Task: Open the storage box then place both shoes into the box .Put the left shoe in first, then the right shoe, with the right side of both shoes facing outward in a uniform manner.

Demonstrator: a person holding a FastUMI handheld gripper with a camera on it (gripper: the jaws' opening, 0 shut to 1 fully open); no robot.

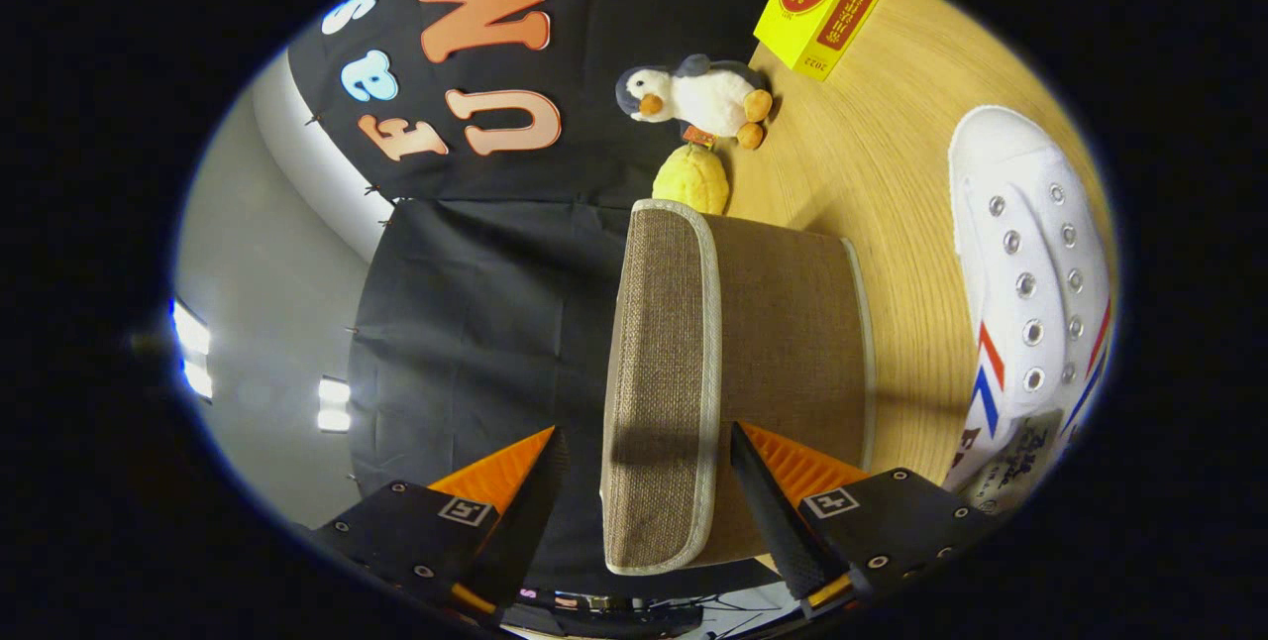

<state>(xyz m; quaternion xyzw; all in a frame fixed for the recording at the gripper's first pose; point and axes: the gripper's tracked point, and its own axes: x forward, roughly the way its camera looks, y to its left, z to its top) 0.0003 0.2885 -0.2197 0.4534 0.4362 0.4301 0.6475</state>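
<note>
Wooden tabletop (pixel 872 174) fills the rolled gripper view, black cloth behind. Woven brown storage box (pixel 783 323) stands ahead, its trimmed lid (pixel 659 373) lying between the wide-spread fingers of the gripper (pixel 644 481), neither visibly pressing. White canvas shoe (pixel 1030 273) lies beside the box; penguin plush (pixel 698 95) and yellow carton (pixel 822 6) beyond. Closing squarely on the lid's edge should lift it cleanly. Gripper is turned sideways

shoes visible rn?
1: a white shoe on the table, beyond the storage box whose lid sits between the open fingers. The second may be out of view.
</note>
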